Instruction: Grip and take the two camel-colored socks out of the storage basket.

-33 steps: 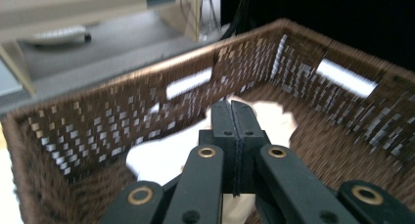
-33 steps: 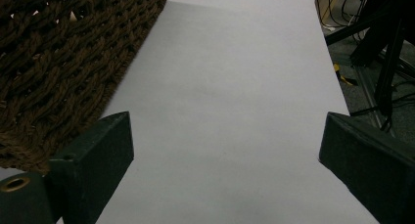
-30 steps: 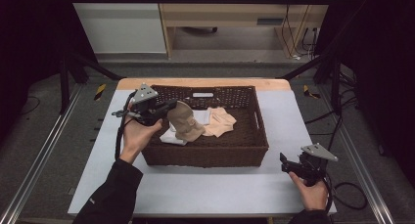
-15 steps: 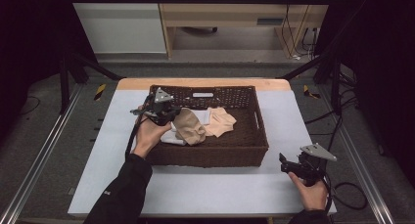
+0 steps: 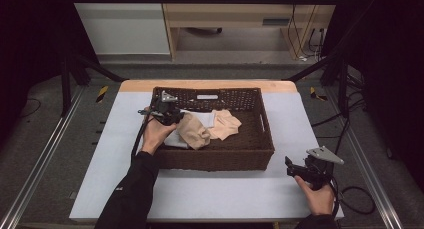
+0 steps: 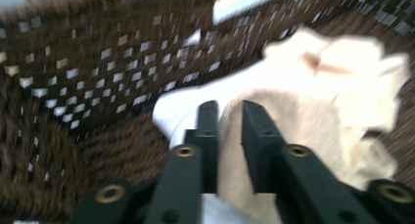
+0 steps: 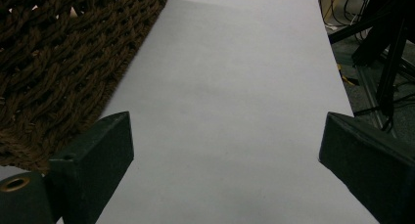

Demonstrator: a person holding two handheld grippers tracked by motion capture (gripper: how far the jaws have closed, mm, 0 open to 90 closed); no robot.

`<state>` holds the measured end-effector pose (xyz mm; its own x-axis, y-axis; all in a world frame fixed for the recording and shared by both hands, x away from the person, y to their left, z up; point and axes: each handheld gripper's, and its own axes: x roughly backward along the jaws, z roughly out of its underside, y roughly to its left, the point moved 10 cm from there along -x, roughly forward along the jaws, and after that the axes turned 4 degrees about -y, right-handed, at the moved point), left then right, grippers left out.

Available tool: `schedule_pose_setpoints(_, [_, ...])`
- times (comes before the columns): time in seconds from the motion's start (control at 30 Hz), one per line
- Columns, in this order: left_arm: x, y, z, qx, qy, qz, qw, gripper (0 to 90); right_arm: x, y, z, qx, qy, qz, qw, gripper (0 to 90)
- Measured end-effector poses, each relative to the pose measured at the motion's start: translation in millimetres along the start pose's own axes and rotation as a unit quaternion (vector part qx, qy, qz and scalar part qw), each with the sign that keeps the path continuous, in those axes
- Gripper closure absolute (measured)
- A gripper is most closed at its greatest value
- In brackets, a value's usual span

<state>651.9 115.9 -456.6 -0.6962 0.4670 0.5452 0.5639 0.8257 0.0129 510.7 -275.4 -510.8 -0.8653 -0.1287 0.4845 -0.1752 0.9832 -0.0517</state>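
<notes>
A dark wicker basket (image 5: 215, 156) stands on the white tabletop (image 5: 220, 194). Inside it lie a tan cloth (image 5: 194, 131), a peach cloth (image 5: 226, 124) and a white cloth (image 5: 206, 118). My left gripper (image 5: 175, 117) reaches low into the basket's left half, over the tan cloth. In the left gripper view its jaws (image 6: 230, 106) stand a little apart; they have just been opening, and the tan cloth (image 6: 303, 136) lies loosely between them. My right gripper (image 5: 291, 165) rests open on the table beside the basket's near right corner, with nothing between its jaws (image 7: 225, 136).
The basket wall (image 7: 58, 62) is close on the left in the right gripper view, with bare white table ahead. Black frame rails and cables (image 5: 350, 189) run along both table edges. A wooden cabinet (image 5: 225, 19) stands beyond the far edge.
The left hand has sunk into the basket with the tan cloth, which now lies on the other cloths. Its jaws have parted. The right hand has stayed put.
</notes>
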Motion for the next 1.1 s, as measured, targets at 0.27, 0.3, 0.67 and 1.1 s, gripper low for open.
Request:
schedule_pose_setpoints(0.27, [-11.3, -15.8, -4.0, -0.008, -0.022, 0.006, 0.9997, 53.4, 0.4, -0.6, -0.4, -0.001, -0.001, 0.001, 1.0, 6.2])
schedule_pose_setpoints(0.3, [-14.6, -20.4, -2.0, -0.004, -0.018, 0.013, 0.9998, 53.4, 0.3, -0.7, -0.2, -0.002, 0.0, 0.0, 1.0, 6.2])
schedule_pose_setpoints(0.67, [-23.7, -26.1, 4.4, -0.001, 0.007, 0.024, 0.9997, 66.2, -0.1, -0.1, -0.6, -0.001, -0.001, 0.0, 1.0, 6.2])
schedule_pose_setpoints(1.1, [-16.5, -26.7, 8.0, 0.019, 0.028, 0.036, 0.9988, 89.0, 0.5, -0.5, -1.1, 0.0, -0.002, 0.002, 1.0, 6.2])
